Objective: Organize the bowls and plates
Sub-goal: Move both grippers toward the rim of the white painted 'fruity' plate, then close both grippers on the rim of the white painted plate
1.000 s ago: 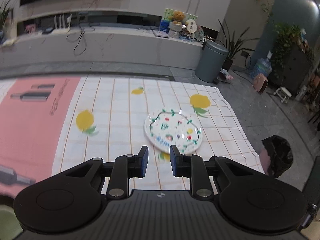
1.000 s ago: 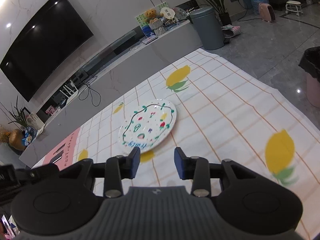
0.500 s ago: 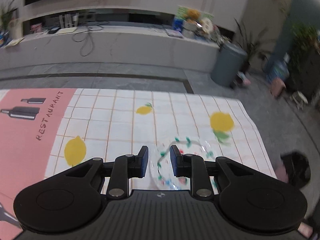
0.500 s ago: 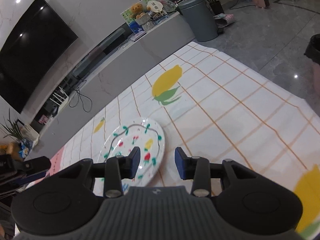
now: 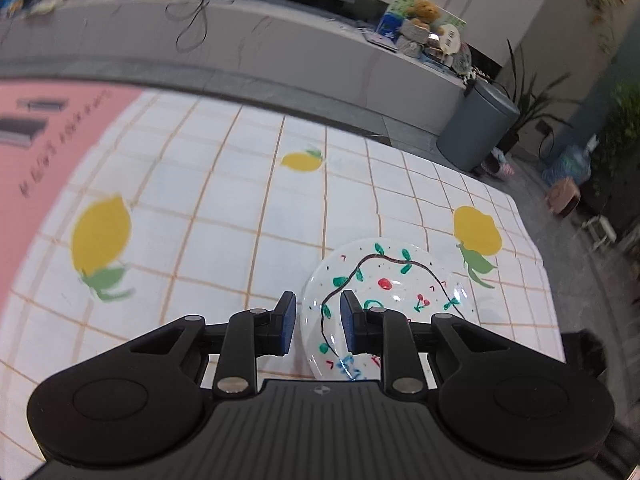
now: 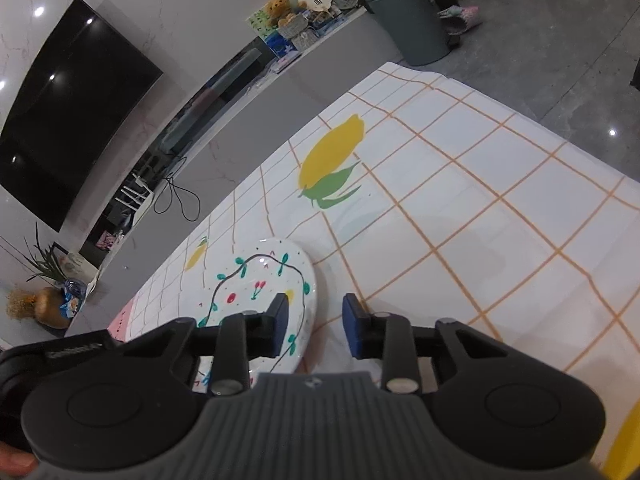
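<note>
— Where is the plate lying?
— The white round ceramic plate with painted vines (image 5: 394, 286) is lying on the lemon-print checked cloth (image 5: 224, 216), its rim showing between my left gripper's (image 5: 318, 326) parted fingers.
— And the right?
— My right gripper (image 6: 314, 330) has just been narrowing, still apart, over the plate's edge; a grey bin (image 6: 408, 20) is standing beyond.

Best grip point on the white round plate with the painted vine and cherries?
Take the white painted plate by its rim, at the near edge by the left gripper. It lies flat on the checked lemon-print tablecloth, so only the thin raised edge can fit between the jaws; come in low from the side, one finger under the rim.
</note>
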`<state>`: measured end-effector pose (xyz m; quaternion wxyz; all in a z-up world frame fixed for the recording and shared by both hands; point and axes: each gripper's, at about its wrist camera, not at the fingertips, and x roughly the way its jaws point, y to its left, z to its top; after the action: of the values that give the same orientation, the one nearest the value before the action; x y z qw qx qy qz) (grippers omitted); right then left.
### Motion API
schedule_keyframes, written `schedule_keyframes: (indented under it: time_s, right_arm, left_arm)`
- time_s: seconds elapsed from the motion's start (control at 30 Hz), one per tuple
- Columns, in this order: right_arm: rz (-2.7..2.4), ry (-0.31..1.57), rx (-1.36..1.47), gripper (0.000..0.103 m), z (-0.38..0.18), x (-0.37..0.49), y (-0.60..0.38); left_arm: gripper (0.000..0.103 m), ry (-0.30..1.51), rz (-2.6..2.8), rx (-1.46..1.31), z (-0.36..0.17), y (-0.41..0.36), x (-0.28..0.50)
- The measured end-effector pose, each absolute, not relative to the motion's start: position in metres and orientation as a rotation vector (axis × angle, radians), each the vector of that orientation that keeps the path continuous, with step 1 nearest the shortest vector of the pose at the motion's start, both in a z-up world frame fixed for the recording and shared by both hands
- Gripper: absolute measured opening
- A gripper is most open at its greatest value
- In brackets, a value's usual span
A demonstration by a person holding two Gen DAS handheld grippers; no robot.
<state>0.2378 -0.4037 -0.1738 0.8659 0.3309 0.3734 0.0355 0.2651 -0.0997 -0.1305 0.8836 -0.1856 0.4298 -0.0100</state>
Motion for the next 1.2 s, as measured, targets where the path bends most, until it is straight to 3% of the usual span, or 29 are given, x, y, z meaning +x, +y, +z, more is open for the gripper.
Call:
schedule_keyframes:
  time_s: [0.17,0.37,0.5,0.63,1.2]
  right_arm:
    - [0.101,0.776,0.728,0.019,-0.180,0.240,-0.407]
    - [0.121,0.774,0.700,0.018,-0.180,0.242,-0.399]
    - [0.123,0.771,0.708,0.017,-0.181,0.242,-0.399]
    - [0.106,0.774,0.710,0.006,-0.184,0.243,-0.401]
    - [0.168,0.800,0.832,0.006,-0.174,0.229,-0.403]
  left_arm:
    - [0.027,0.905,-0.026,-0.416,-0.141,-0.097,0.270]
    - [0.027,0.891,-0.033,-0.422,-0.144,-0.096,0.273]
    - [0.020,0.892,-0.021,-0.411,-0.143,-0.098,0.273]
    - [0.016,0.892,-0.016,-0.419,-0.143,-0.096,0.273]
    - [0.012,0.843,0.002,-0.473,-0.110,-0.078,0.236]
